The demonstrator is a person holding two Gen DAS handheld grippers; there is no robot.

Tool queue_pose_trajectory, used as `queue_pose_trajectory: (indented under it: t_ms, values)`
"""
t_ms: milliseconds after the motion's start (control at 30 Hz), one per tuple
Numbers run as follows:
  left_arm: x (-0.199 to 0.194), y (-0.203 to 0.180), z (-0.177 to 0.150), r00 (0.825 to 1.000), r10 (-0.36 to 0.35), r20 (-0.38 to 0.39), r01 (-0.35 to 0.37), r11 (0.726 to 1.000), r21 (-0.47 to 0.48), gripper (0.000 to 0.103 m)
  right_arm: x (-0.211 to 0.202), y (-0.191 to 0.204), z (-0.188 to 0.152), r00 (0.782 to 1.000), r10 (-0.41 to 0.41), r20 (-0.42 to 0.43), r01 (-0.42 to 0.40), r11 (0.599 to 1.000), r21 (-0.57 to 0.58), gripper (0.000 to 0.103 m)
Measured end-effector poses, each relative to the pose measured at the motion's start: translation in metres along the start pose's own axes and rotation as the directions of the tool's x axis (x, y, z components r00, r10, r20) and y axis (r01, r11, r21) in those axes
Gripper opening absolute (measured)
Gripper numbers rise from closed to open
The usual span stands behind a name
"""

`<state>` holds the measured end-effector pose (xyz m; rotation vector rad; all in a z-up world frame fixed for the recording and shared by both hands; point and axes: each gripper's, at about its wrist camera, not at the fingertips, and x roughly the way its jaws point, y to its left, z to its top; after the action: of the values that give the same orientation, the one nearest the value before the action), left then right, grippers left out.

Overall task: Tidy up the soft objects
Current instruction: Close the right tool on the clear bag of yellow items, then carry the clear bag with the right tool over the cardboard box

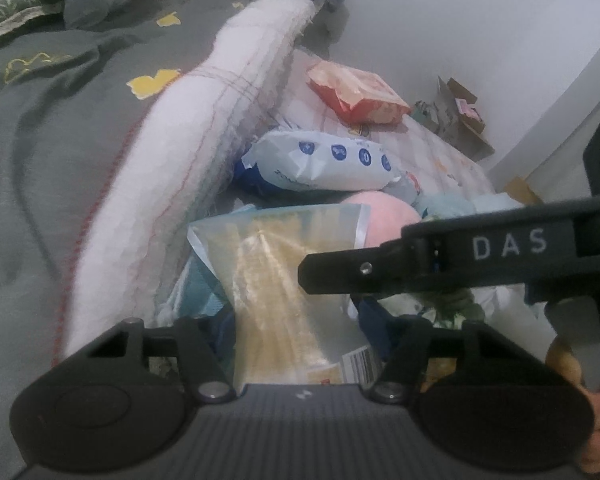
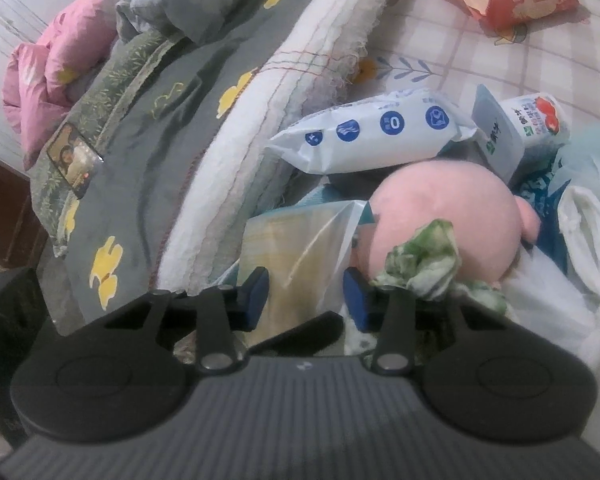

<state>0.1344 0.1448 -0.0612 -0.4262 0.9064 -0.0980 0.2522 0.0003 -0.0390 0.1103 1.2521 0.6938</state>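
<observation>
Wipes pack [image 2: 374, 136] touches pink plush [image 2: 444, 216], beside quilt [image 2: 284, 92].

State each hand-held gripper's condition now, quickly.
Left hand-held gripper: jaws around the yellow packet; grip cannot be told.
Right hand-held gripper: open, holding nothing.

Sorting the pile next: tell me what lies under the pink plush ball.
The pink plush ball rests on a green-and-white crumpled cloth and white fabric. Whatever lies directly beneath it is covered.

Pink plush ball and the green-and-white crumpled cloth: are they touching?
Touching. The right wrist view shows the green-and-white cloth bunched against the lower front of the pink plush ball, with no gap between them.
</observation>
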Motion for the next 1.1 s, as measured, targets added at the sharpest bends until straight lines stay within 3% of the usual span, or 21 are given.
queue_pose_trajectory:
  t_ms: [233, 433, 700, 900, 1100]
  values:
    - [-0.034, -0.006, 0.003, 0.998, 0.015, 0.065, -0.016, 1.0, 0.017, 0.062, -0.015, 0.01, -0.004, 0.997, 0.066, 0.032, -0.066, 0.998, -0.007, 0.037]
    - [-0.073, -0.026, 0.008, 0.984, 0.038, 0.173, -0.052, 0.996, 0.077, 0.062, -0.045, 0.023, -0.003, 0.987, 0.133, 0.094, -0.13, 0.991, -0.039, 0.037]
    - [-0.097, -0.085, 0.022, 0.97, -0.031, 0.242, -0.02, 0.978, 0.206, 0.063, -0.112, 0.018, -0.006, 0.959, 0.17, 0.225, -0.161, 0.985, -0.057, 0.037]
    - [-0.074, -0.166, 0.031, 0.972, -0.152, 0.178, 0.08, 0.93, 0.359, 0.064, -0.179, -0.033, -0.025, 0.933, 0.109, 0.343, -0.12, 0.993, 0.013, 0.037]
    - [-0.015, -0.268, 0.03, 0.969, -0.247, 0.002, 0.216, 0.851, 0.478, 0.065, -0.242, -0.128, -0.057, 0.905, 0.007, 0.425, -0.094, 0.979, 0.183, 0.037]
